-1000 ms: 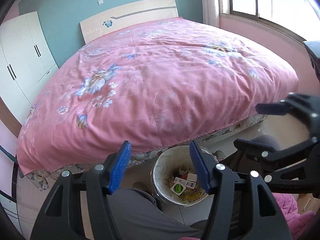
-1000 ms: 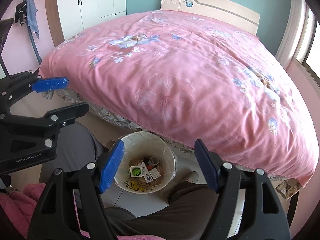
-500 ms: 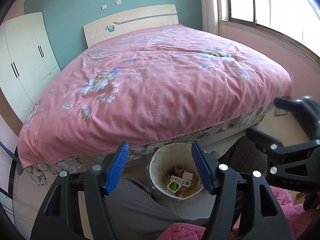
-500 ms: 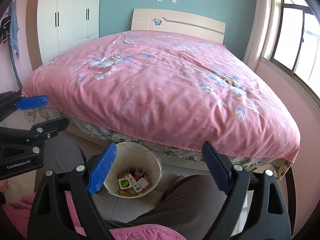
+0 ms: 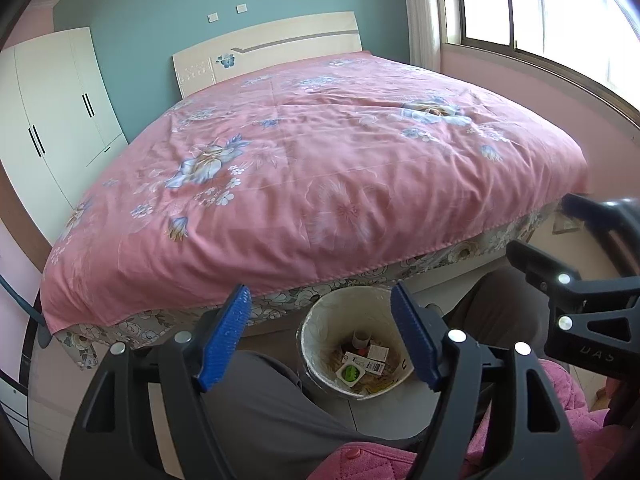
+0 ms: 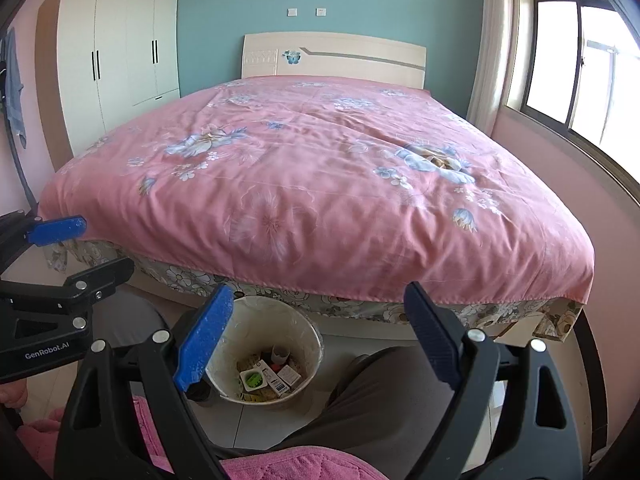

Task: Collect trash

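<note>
A round white trash bin (image 5: 320,320) stands on the floor at the foot of the bed and also shows in the right wrist view (image 6: 304,336). It holds several bits of trash (image 5: 362,364), small boxes and a cardboard tube (image 6: 270,372). My left gripper (image 5: 320,340) is open and empty, held above the bin. My right gripper (image 6: 316,344) is open and empty too, above the bin's right side. Each gripper shows at the edge of the other's view. No trash shows on the bed.
A large bed with a pink flowered cover (image 5: 320,168) fills the room ahead (image 6: 304,176). A white wardrobe (image 6: 116,52) stands at the left, a window (image 6: 580,60) at the right. The person's grey-trousered legs (image 5: 272,408) flank the bin on the tiled floor.
Both grippers have risen and tilted up, so more of the headboard, wall and window shows. The bin sits lower and smaller in view. Both stay open and empty.
</note>
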A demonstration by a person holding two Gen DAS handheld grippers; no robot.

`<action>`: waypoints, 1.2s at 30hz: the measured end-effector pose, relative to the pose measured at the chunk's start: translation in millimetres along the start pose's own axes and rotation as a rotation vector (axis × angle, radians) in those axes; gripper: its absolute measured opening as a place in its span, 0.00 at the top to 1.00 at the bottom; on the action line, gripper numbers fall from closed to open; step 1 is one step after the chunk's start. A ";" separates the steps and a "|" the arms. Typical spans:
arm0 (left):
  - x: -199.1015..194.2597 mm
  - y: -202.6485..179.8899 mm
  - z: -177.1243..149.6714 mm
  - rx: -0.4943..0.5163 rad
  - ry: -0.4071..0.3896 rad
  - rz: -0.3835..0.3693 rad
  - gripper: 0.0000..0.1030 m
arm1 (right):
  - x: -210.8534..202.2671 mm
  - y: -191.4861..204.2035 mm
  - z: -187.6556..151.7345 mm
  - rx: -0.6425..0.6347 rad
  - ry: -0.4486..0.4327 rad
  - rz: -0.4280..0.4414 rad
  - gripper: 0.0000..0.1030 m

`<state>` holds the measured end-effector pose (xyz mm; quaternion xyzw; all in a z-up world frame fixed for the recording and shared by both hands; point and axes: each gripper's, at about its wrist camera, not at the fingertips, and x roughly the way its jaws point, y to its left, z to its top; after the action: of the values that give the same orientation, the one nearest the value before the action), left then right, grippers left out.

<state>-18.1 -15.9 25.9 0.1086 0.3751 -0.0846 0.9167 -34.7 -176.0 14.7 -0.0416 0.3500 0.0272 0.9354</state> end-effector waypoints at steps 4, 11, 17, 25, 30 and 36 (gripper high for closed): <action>0.1 -0.4 -0.2 0.001 0.001 0.000 0.27 | -0.6 0.3 0.6 0.000 -0.004 0.000 0.17; -0.2 -0.5 0.2 -0.001 0.002 0.000 0.27 | 0.8 -0.1 1.5 0.003 0.006 0.006 0.17; 0.2 0.5 -0.2 0.002 0.001 -0.001 0.27 | -0.3 1.2 2.2 -0.005 -0.007 0.004 0.17; 1.3 0.8 0.1 -0.003 0.006 0.004 0.22 | -0.1 1.0 1.4 -0.003 -0.002 0.007 0.17; 4.1 1.1 -0.8 -0.004 0.019 0.004 0.19 | 0.2 1.5 0.8 -0.002 0.000 0.008 0.17; 4.6 0.2 -2.3 0.000 0.021 0.007 0.18 | 1.2 1.9 -1.0 -0.003 0.005 0.009 0.17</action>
<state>-16.4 -15.4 21.1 0.1109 0.3844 -0.0805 0.9130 -34.6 -174.2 13.1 -0.0413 0.3524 0.0319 0.9344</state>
